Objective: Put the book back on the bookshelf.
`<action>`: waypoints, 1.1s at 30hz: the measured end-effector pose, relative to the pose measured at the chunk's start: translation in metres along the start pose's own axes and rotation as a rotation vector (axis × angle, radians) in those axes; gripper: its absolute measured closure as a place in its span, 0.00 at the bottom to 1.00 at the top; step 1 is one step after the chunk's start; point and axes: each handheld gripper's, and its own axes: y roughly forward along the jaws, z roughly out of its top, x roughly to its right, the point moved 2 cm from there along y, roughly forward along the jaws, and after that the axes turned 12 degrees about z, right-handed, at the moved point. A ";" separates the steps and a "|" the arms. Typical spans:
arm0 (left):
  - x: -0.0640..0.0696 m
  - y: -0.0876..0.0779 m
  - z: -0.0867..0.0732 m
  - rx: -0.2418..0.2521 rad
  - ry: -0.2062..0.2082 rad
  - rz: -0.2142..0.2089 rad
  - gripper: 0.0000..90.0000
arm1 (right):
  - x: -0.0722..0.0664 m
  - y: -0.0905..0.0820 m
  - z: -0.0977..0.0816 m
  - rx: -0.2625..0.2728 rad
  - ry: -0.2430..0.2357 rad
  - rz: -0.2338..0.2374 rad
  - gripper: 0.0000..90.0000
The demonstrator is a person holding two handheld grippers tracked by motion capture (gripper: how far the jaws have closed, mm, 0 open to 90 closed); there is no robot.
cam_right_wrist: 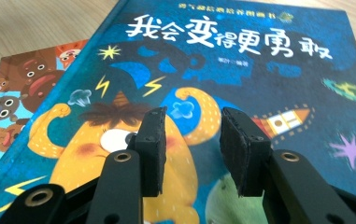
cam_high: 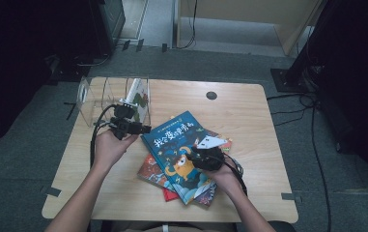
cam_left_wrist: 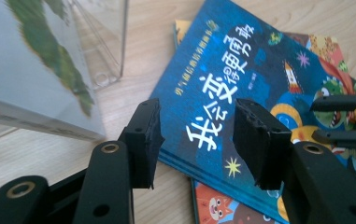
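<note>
A blue picture book [cam_high: 176, 140] [cam_left_wrist: 241, 70] [cam_right_wrist: 241, 79] lies on top of a loose stack in the middle of the wooden table [cam_high: 249, 116]. Under it, an orange-red book [cam_high: 150, 169] [cam_right_wrist: 21, 88] sticks out at the left, and another book [cam_high: 222, 142] at the right. My left gripper [cam_high: 147, 129] [cam_left_wrist: 194, 140] hovers open over the blue book's left corner, with nothing between its pads. My right gripper [cam_high: 191, 155] [cam_right_wrist: 192, 140] [cam_left_wrist: 339, 119] stands open just above the yellow cartoon figure on the cover, gripping nothing.
A clear acrylic book rack [cam_high: 94, 94] [cam_left_wrist: 105, 42] stands at the table's back left, with a white leaf-patterned book [cam_high: 137, 94] [cam_left_wrist: 21, 70] upright in it, close to my left gripper. A round cable hole [cam_high: 211, 95] sits near the far edge. Cables trail on the floor at the right.
</note>
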 end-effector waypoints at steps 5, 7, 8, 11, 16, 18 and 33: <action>0.006 0.005 -0.009 0.013 0.027 -0.018 0.54 | 0.002 -0.006 -0.006 0.004 0.031 -0.013 0.61; 0.008 0.009 -0.011 0.010 0.033 -0.027 0.53 | 0.003 -0.008 -0.008 0.008 0.034 -0.020 0.58; 0.009 0.011 -0.013 0.011 0.045 -0.035 0.52 | 0.003 -0.009 -0.009 0.009 0.033 -0.020 0.57; 0.011 0.016 -0.016 0.017 0.062 -0.051 0.50 | 0.003 -0.013 -0.012 0.018 0.040 -0.030 0.52; 0.011 0.023 -0.018 0.032 0.064 -0.089 0.46 | 0.002 -0.017 -0.018 0.015 0.063 -0.036 0.46; 0.011 0.025 -0.018 0.031 0.068 -0.091 0.47 | 0.002 -0.018 -0.020 0.012 0.059 -0.042 0.46; 0.004 0.048 -0.019 0.033 0.090 -0.106 0.79 | 0.000 -0.035 -0.035 0.015 0.085 -0.071 0.62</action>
